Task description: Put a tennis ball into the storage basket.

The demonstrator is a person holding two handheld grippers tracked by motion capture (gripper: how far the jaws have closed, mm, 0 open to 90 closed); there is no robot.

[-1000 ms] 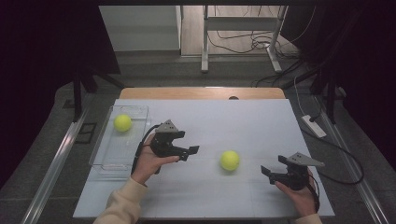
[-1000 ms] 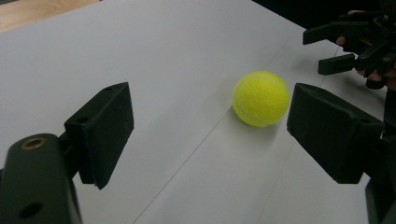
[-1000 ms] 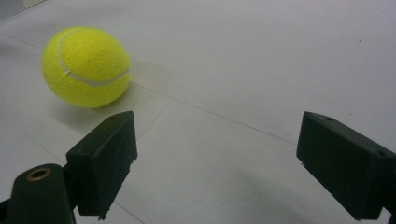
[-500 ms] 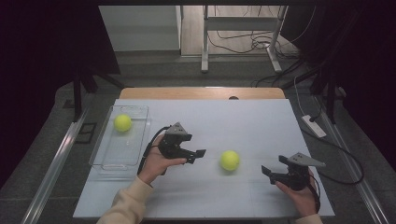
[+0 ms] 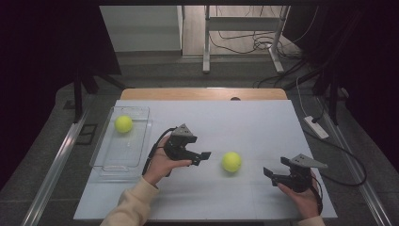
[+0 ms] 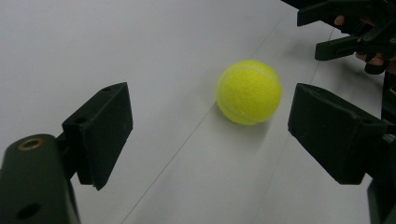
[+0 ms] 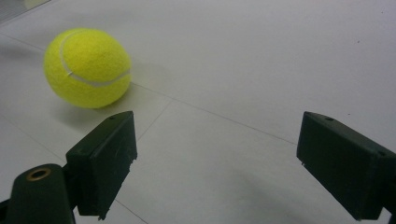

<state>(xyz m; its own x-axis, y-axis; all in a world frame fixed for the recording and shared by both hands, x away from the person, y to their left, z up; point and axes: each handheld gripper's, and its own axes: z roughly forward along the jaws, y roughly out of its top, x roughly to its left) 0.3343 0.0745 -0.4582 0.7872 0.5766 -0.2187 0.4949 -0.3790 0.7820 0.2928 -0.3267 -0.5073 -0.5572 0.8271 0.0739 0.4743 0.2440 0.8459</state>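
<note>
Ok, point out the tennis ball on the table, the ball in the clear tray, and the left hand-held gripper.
tennis ball on the table (image 5: pixel 231 161), high view, middle of its felt.
ball in the clear tray (image 5: pixel 123 124), high view, centre of the ball.
left hand-held gripper (image 5: pixel 204 156), high view, between its jaw tips.

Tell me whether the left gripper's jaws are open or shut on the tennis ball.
Open. The left gripper has both jaws spread wide, and the tennis ball lies on the table ahead of them, touching neither.
</note>
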